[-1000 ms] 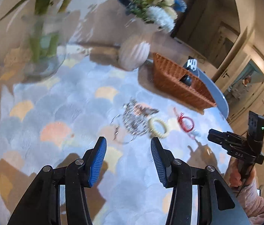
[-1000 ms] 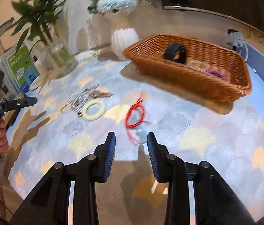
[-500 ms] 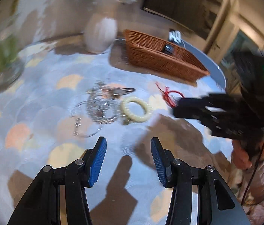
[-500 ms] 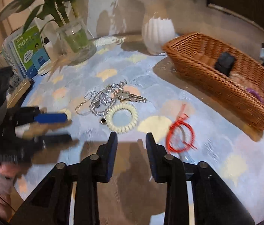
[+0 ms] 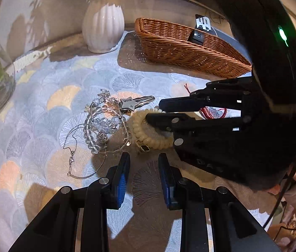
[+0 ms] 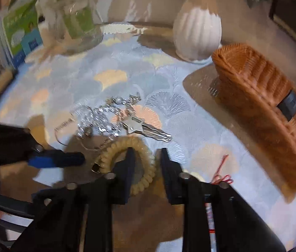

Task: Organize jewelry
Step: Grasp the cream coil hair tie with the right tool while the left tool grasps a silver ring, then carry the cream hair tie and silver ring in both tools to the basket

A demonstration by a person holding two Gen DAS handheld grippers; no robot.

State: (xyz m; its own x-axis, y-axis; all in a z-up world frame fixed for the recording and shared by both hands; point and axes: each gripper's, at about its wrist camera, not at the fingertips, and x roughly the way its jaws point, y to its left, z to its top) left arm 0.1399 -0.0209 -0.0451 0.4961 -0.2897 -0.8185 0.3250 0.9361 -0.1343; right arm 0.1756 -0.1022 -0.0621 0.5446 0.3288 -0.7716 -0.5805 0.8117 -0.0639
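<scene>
Cream bead bracelet [image 6: 136,163] lies at six o'clock from the key [image 6: 146,130]; right gripper [image 6: 147,157], jaws closing astride its band for basket [image 6: 274,96] transfer; left gripper [image 5: 143,168] closing, empty.

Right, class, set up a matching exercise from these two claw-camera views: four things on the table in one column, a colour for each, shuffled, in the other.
Things:
1. beaded bracelet
2. ribbed vase
3. wicker basket
4. cord bracelet

Colours:
A. red
B. white
C. cream
D. orange-brown

Pairs: 1-C, 2-B, 3-D, 4-A
</scene>
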